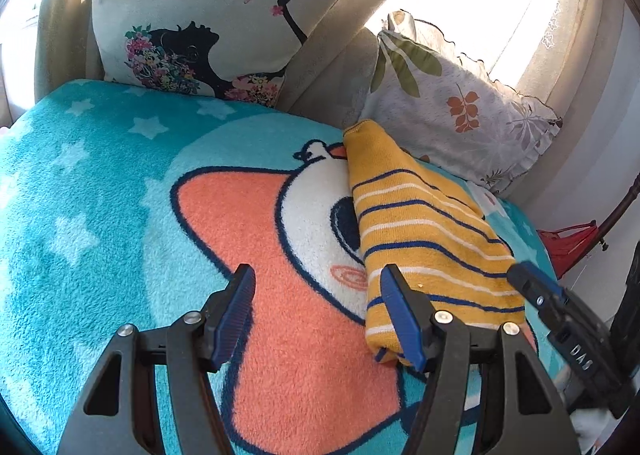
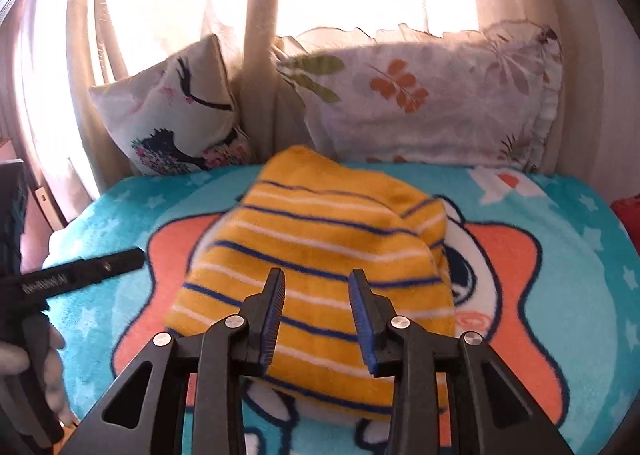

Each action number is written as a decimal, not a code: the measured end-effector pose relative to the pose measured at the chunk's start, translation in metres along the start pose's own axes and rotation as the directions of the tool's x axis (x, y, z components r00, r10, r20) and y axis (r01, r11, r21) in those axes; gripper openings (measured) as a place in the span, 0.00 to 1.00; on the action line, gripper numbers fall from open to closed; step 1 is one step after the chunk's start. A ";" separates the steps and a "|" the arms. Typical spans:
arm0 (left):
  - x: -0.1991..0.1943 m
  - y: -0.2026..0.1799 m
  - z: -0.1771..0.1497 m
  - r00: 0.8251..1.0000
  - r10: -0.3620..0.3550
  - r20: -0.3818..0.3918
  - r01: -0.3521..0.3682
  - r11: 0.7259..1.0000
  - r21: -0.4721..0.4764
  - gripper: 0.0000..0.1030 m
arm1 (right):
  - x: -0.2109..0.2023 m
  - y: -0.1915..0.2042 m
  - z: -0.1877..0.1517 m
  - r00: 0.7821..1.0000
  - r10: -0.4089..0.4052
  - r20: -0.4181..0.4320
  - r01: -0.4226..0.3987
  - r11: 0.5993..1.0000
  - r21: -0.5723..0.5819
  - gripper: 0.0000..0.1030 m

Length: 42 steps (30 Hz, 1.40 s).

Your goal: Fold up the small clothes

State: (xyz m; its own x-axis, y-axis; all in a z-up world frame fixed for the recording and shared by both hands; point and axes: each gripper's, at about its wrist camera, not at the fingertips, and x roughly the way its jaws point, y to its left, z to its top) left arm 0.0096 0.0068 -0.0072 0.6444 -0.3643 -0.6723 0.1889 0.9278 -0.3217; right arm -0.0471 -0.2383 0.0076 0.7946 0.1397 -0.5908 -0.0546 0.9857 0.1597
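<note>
A small yellow garment [image 1: 420, 231] with blue and white stripes lies folded on a turquoise blanket [image 1: 100, 191] with an orange star print. My left gripper [image 1: 318, 283] is open and empty, just left of the garment's near end. My right gripper [image 2: 318, 287] is open and empty, hovering over the near part of the garment [image 2: 320, 239]. The right gripper's body shows at the right edge of the left wrist view [image 1: 560, 315]. The left gripper's body shows at the left of the right wrist view [image 2: 80, 275].
A cushion with a black silhouette print [image 1: 208, 15] and a leaf-print pillow [image 1: 452, 103] lean at the back of the blanket, before bright curtains [image 2: 248, 15]. A red object [image 1: 568, 247] sits off the right edge.
</note>
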 end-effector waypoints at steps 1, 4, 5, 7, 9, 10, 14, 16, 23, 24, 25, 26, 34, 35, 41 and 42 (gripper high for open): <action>-0.002 0.000 0.000 1.000 0.005 0.002 -0.005 1.000 0.001 0.62 | 0.003 0.009 0.010 0.999 0.034 0.002 -0.034 0.999 -0.008 0.37; -0.010 0.004 -0.002 1.000 0.011 0.010 -0.011 1.000 -0.006 0.62 | 0.030 0.038 0.034 0.998 0.069 -0.006 -0.069 0.996 -0.061 0.37; -0.014 0.006 -0.002 1.000 0.014 0.013 -0.014 1.000 -0.008 0.63 | 0.042 0.048 0.037 0.998 0.052 -0.023 -0.054 0.995 -0.085 0.37; -0.020 0.011 -0.003 1.000 0.020 0.019 -0.020 1.000 -0.015 0.64 | 0.069 0.061 0.032 0.996 0.033 -0.082 -0.042 0.993 -0.114 0.37; -0.024 0.015 -0.003 0.999 0.026 0.020 -0.025 1.000 -0.017 0.65 | 0.086 0.068 0.015 0.991 0.001 -0.137 -0.019 0.992 -0.124 0.38; -0.024 0.016 -0.004 0.999 0.029 0.017 -0.029 0.999 -0.015 0.66 | 0.085 0.071 0.004 0.991 -0.010 -0.133 -0.008 0.991 -0.135 0.39; -0.016 0.019 -0.005 1.000 0.023 0.000 -0.023 1.000 -0.015 0.66 | 0.052 0.073 -0.034 0.996 -0.018 -0.090 0.001 0.981 -0.192 0.45; -0.011 0.020 -0.007 1.000 0.005 -0.012 -0.006 1.000 -0.024 0.66 | 0.025 0.062 -0.044 0.998 0.010 -0.065 -0.020 0.989 -0.146 0.45; -0.001 0.019 -0.012 0.999 -0.012 -0.033 0.011 0.999 -0.042 0.66 | -0.018 0.053 -0.066 0.957 0.281 -0.071 -0.282 0.959 0.003 0.46; -0.003 0.019 -0.013 0.999 -0.011 -0.030 0.010 0.999 -0.040 0.66 | -0.013 0.059 -0.067 0.966 0.249 -0.071 -0.252 0.967 -0.028 0.46; -0.005 0.019 -0.013 1.000 -0.008 -0.026 0.007 0.999 -0.039 0.66 | -0.004 0.065 -0.067 0.970 0.229 -0.081 -0.233 0.971 -0.049 0.46; -0.007 0.020 -0.013 1.000 -0.002 -0.021 0.001 0.999 -0.035 0.66 | 0.006 0.068 -0.067 0.968 0.232 -0.100 -0.238 0.970 -0.048 0.46; -0.020 0.020 -0.011 0.986 0.159 0.057 -0.161 0.987 0.024 0.68 | 0.033 0.099 -0.071 0.868 0.458 -0.193 -0.467 0.884 -0.002 0.46; -0.019 0.019 -0.012 0.982 0.178 0.064 -0.180 0.983 0.034 0.69 | 0.029 0.099 -0.073 0.879 0.438 -0.190 -0.449 0.893 -0.018 0.46; -0.022 0.004 -0.014 0.952 0.277 0.132 -0.289 0.953 0.088 0.83 | -0.009 0.046 -0.065 0.908 0.411 -0.079 -0.404 0.911 0.084 0.48; -0.022 0.001 -0.014 0.947 0.287 0.143 -0.302 0.949 0.093 0.85 | -0.018 0.034 -0.062 0.911 0.410 -0.044 -0.403 0.909 0.108 0.50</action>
State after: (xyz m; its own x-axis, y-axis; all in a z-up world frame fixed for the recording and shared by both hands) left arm -0.0151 0.0151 -0.0022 0.7705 -0.0670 -0.6339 0.0536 0.9978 -0.0403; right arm -0.1009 -0.2015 -0.0257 0.6750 0.5353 -0.5079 -0.3045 0.8290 0.4690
